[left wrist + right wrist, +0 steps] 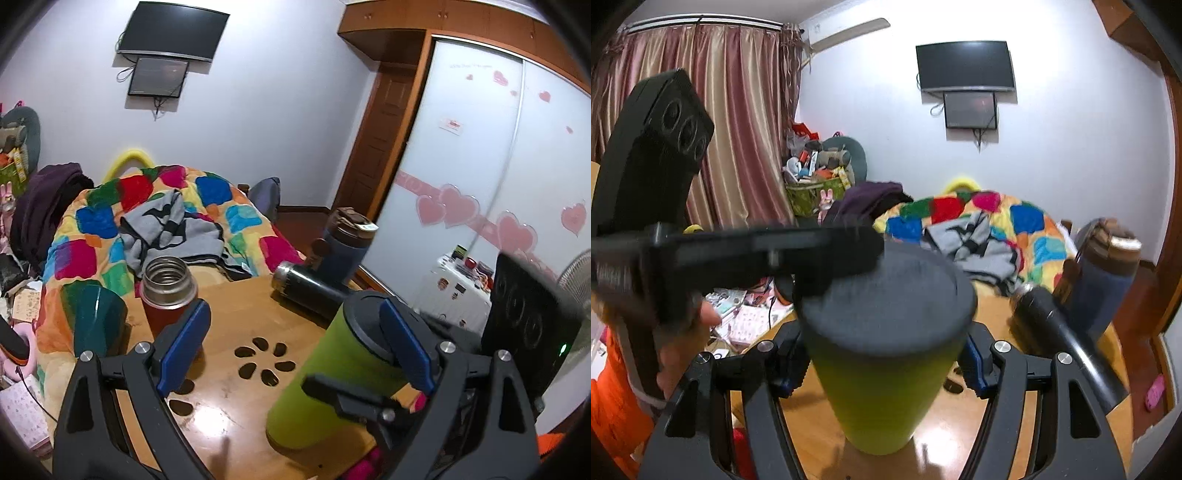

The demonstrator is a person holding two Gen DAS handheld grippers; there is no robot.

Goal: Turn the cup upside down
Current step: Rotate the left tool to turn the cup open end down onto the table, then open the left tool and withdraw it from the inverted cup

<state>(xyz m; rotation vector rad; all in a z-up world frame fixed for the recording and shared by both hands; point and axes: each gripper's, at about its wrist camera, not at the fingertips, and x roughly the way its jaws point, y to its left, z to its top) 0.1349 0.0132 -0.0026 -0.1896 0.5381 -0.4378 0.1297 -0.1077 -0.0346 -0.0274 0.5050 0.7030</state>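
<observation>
A lime-green cup with a black lid (325, 380) stands on the wooden table (229, 406), narrow base down. In the right wrist view the cup (882, 391) fills the middle, and my right gripper (882, 373) is shut on its body just below the lid. My left gripper (295, 343) is open, its right finger (406, 347) beside the cup's lid and its left finger (184, 343) apart from it. The left gripper's finger crosses the right wrist view above the lid (775, 254).
On the table stand a red open steel flask (168, 295), a teal cup (98, 321), a dark bottle lying on its side (310, 288) and a blue bottle with a brown lid (343, 247). A bed with a colourful quilt (110, 236) lies behind.
</observation>
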